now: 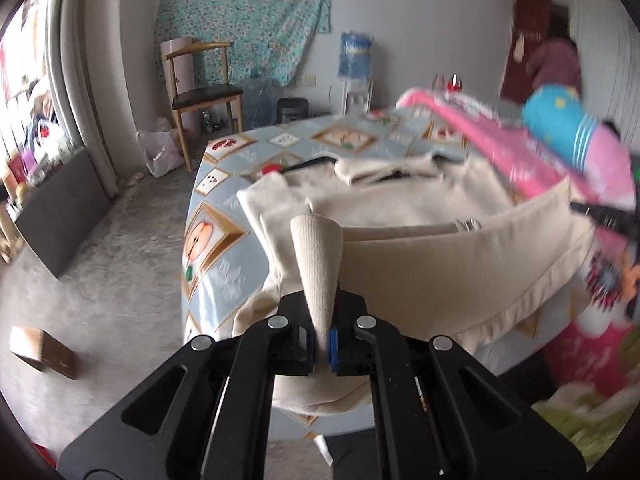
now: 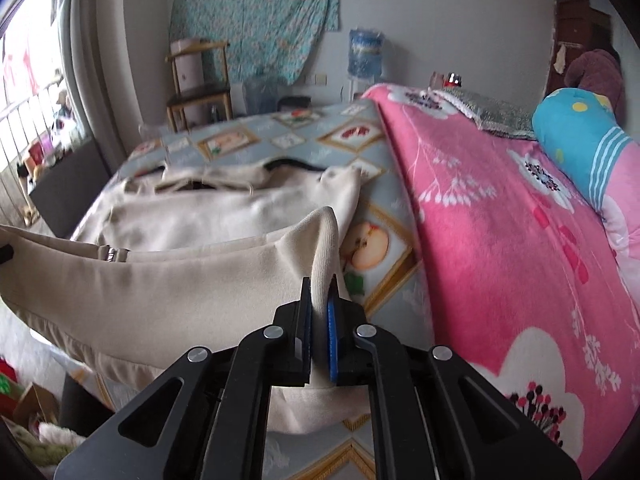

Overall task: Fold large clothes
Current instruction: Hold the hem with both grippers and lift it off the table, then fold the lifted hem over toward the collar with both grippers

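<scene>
While both grippers' jaws pinch the cream garment [image 1: 400, 208] (no legible writing), it sags.

Both wrist views look close along their fingers [image 1: 347, 334] across the shared bed [image 2: 384, 208].

I am looking at my left gripper [image 1: 322, 344]: matte black plastic, two fingers driven by angled linkage arms, each arm with a long rounded cut-out. Four round silver screw heads are sitting at the pivots, two inner and two outer. Blue pads [image 1: 332, 346] are lining the inner faces of the fingers, the right one showing more clearly than the left.

My right gripper [image 2: 320, 344] is showing the same build: black arms with slotted openings, four silver pivot screws, and blue textured pads [image 2: 332, 340] on the inside of the fingers. A thin pale rod is showing inside the right-hand slot on both units. I am seeing no skin, sleeve or cable.
</scene>
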Available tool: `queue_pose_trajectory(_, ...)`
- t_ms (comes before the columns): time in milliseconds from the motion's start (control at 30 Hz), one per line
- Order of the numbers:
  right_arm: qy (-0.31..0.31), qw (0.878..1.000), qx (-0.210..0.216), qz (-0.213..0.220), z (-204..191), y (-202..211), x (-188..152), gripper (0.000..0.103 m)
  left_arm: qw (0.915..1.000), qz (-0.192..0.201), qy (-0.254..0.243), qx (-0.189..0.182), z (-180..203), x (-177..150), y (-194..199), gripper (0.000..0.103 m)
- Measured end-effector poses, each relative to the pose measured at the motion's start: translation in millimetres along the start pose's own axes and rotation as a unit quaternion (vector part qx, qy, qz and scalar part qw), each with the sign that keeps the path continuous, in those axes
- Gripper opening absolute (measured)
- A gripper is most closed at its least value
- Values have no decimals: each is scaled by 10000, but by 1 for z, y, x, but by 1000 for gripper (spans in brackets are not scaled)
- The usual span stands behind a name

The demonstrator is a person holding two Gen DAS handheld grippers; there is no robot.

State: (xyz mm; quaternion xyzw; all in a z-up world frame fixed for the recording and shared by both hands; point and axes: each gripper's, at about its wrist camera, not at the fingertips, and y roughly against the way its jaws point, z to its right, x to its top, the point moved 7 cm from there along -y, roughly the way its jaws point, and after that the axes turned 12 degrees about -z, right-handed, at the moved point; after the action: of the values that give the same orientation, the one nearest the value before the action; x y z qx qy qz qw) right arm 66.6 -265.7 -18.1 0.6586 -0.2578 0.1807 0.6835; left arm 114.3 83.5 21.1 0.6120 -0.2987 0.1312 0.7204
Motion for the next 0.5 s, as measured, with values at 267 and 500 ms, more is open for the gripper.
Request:
queue_pose_trajectory(267, -256, 9995, 139, -147, 5, -87, 41, 6, 9994, -25, 207, 288, -23, 41, -76, 5)
queue_pose_trajectory(500, -319, 9992, 111, -208, 1, -117, 55, 6, 9969, -127, -134, 761, -21, 52, -113, 5)
